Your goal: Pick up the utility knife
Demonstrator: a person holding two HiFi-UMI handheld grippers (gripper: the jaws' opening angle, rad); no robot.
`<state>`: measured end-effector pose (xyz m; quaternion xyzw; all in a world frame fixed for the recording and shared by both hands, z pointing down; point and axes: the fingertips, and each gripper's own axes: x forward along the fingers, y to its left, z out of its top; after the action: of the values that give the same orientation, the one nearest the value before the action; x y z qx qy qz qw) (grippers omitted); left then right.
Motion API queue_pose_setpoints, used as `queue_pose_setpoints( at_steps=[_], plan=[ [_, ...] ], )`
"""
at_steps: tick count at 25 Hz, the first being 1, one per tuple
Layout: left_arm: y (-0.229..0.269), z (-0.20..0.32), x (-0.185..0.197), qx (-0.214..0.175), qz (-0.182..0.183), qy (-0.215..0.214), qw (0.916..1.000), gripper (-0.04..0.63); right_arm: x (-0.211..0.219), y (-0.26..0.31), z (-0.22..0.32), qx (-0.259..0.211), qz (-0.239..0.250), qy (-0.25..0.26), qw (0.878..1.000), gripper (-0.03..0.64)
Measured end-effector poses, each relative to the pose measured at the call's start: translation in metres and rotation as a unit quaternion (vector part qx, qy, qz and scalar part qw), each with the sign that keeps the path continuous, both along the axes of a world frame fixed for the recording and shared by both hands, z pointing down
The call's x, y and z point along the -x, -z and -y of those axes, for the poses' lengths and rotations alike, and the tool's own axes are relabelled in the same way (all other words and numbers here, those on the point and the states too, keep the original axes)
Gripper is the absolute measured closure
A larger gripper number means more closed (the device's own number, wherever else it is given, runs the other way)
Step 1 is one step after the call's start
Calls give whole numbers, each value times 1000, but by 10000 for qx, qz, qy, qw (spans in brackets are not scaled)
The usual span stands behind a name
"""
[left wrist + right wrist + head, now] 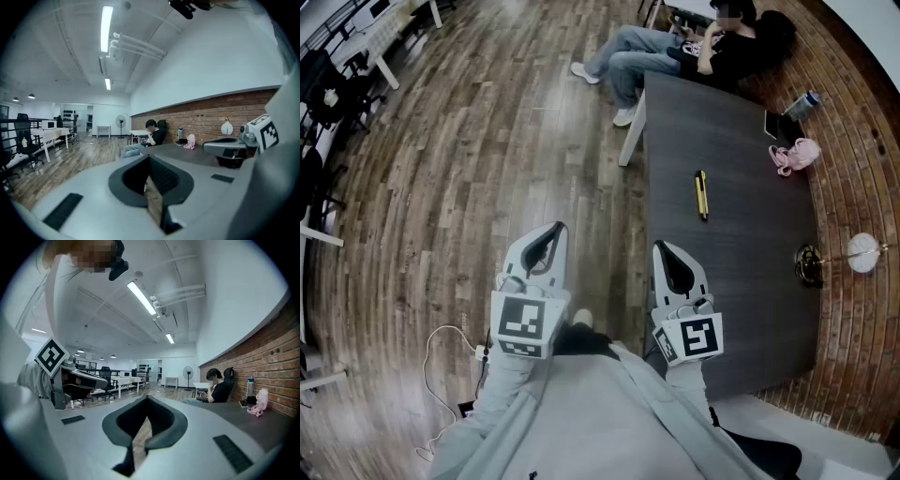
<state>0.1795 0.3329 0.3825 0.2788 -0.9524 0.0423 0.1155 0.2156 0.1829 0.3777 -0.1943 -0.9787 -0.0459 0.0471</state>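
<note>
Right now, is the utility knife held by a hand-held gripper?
No, the utility knife lies flat on the table, with nothing touching it.

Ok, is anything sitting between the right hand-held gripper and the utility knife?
Nothing visible. Only bare table lies between the right hand-held gripper and the utility knife. The pink toy sits over by the brick wall, well off that line.

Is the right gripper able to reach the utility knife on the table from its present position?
Probably yes. The utility knife lies on the dark table, ahead of the right gripper, with nothing between them. Its fingers are shut, so they must open first.
</note>
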Motion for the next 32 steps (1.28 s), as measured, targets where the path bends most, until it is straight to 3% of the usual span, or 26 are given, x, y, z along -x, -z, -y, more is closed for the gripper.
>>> queue_pose_setpoints(
  at_steps=[9, 15, 32],
  plan=[
    [-2, 9, 1, 90, -17, 43, 9999, 577, 0, 0, 17, 155, 1, -109, 9998, 600],
    [-6, 9, 24, 186, -27, -36, 9998, 577, 26, -8, 8, 303, -86, -57, 9995, 598],
    [1, -27, 205, -106, 112, -462, 9988, 577, 195, 0, -27, 123, -37, -541, 9985, 598]
  ],
)
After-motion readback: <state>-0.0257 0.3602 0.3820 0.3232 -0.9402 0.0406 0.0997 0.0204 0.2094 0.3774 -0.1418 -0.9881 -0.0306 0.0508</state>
